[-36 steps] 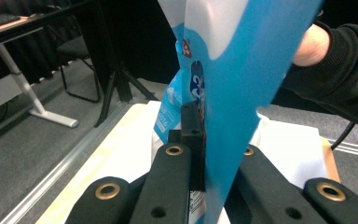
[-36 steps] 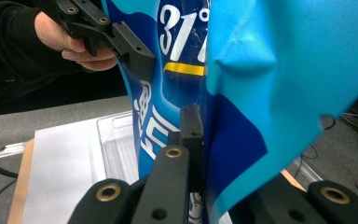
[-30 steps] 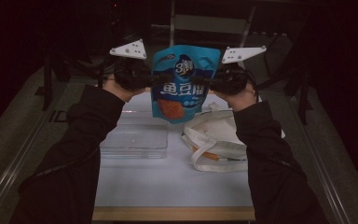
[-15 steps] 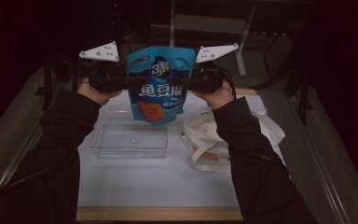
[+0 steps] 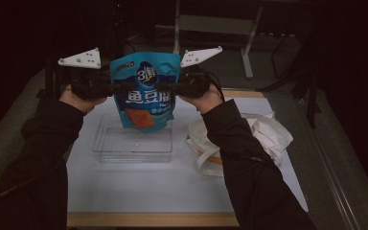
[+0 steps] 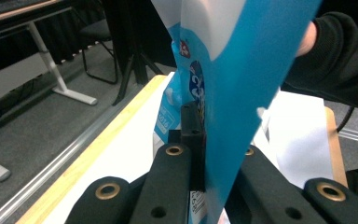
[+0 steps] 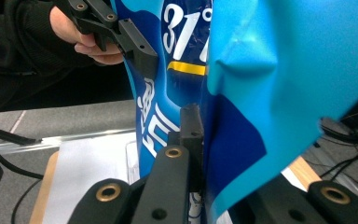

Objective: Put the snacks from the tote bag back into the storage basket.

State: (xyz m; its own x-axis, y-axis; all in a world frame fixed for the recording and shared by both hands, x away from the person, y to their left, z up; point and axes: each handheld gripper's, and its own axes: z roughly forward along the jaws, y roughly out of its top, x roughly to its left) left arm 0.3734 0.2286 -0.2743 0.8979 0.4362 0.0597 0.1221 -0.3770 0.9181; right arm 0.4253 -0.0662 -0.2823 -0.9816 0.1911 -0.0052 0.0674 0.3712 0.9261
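A blue snack bag (image 5: 146,91) with white print and an orange picture hangs upright in the air between my two grippers. My left gripper (image 5: 119,88) is shut on its left edge and my right gripper (image 5: 173,88) is shut on its right edge. The bag's lower end hangs just above a clear plastic box (image 5: 132,143) on the white mat. In the left gripper view the jaws of my left gripper (image 6: 204,140) pinch the blue bag (image 6: 247,65). In the right gripper view the jaws of my right gripper (image 7: 200,135) clamp the bag (image 7: 265,70), and the left gripper (image 7: 137,44) grips its far edge.
A crumpled white cloth bag (image 5: 263,136) lies right of the clear box, partly under the right sleeve. The white mat (image 5: 172,191) covers the table up to its wooden front edge (image 5: 148,219). A metal rail (image 5: 335,167) runs along the right side; desk legs stand behind.
Both hands have carried the bag to the left and slightly down; it now hangs over the clear box. Both grips are unchanged.
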